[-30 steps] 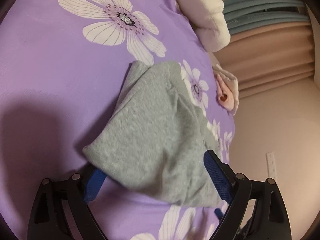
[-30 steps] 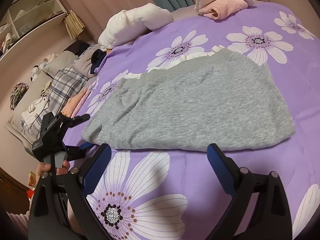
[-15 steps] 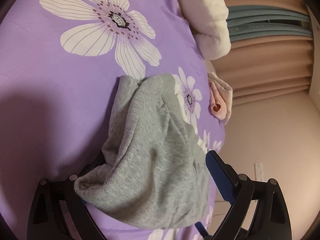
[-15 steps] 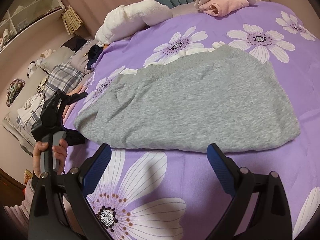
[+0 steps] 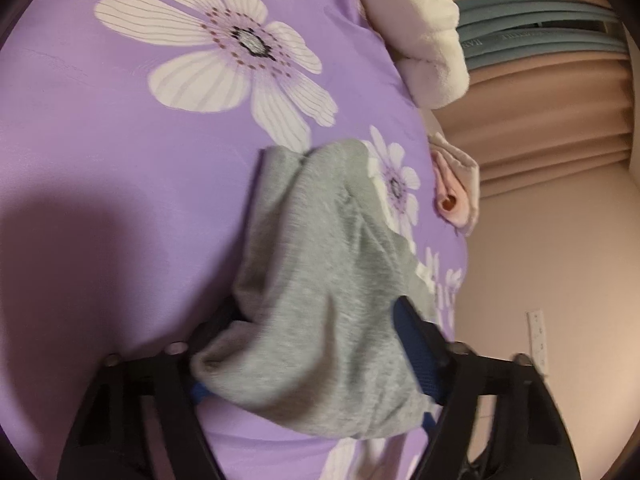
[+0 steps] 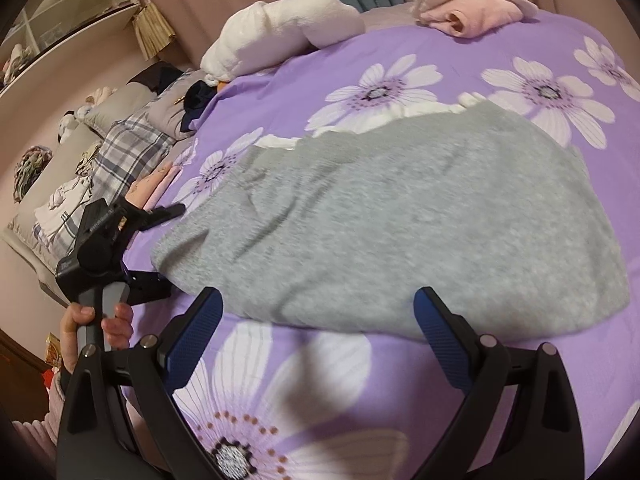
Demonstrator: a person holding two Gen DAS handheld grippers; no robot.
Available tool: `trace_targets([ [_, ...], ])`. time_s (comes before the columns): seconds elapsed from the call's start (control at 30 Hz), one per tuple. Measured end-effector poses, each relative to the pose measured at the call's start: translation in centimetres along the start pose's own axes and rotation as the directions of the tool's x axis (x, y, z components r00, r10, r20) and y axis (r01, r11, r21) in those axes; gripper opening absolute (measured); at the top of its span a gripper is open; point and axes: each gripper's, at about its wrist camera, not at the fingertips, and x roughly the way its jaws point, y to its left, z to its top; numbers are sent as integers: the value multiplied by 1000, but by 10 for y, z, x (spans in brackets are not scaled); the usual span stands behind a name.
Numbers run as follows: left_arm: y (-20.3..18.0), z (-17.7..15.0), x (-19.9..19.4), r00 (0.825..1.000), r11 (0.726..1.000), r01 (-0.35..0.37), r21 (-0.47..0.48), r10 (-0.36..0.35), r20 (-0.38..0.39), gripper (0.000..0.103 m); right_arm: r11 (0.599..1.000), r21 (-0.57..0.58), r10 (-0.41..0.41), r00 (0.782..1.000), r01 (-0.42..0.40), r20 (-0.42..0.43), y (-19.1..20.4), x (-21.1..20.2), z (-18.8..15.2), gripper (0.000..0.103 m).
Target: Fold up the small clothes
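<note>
The grey knitted garment (image 6: 400, 216) lies across the purple bedspread printed with white flowers (image 6: 280, 80), its near hem just ahead of the right gripper (image 6: 316, 336), whose 2 blue-padded fingers stand wide apart with nothing between them. Bare bedspread lies all around that gripper, and the garment's right end stops well short of the bed's edge. At the garment's left end the left gripper (image 5: 316, 356) has the cloth bunched between its 2 fingers, but whether they pinch it cannot be told; the right view shows that tool (image 6: 108, 248) in the person's left hand (image 6: 96, 328) at the bed's side. A white plush pillow (image 6: 280, 28) and a folded pink and white cloth (image 6: 472, 8) sit well apart at the far edge. Compared with 0.5 s ago, the left corner is lifted further and more crumpled, while the right gripper is unchanged
</note>
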Motion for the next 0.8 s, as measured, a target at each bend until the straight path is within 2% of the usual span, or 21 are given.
trace_targets([
  [0.1,7,1,-1,999,999,-50,-4,50,-1,38,1000,-12,2,1000,-2,-6,6,8,4,98],
  [0.27,11,1,-1,999,999,-53,-5,53,-4,33,997,-73,-24,1000,23,-15,23,20,15,96],
  [0.43,8,-1,-5,998,998,-62,17,62,8,29,988,-149,-54,998,52,-11,43,37,35,86],
  [0.53,-1,-2,-12,997,996,-65,58,62,39,24,986,-160,-49,999,45,-22,48,49,46,71],
  [0.7,-20,-5,-26,994,983,-65,170,48,100,17,984,-167,-74,996,65,-49,57,79,59,36],
  [0.8,-24,-5,-23,993,975,-83,207,64,98,15,982,-170,-104,988,83,-115,58,104,57,35],
])
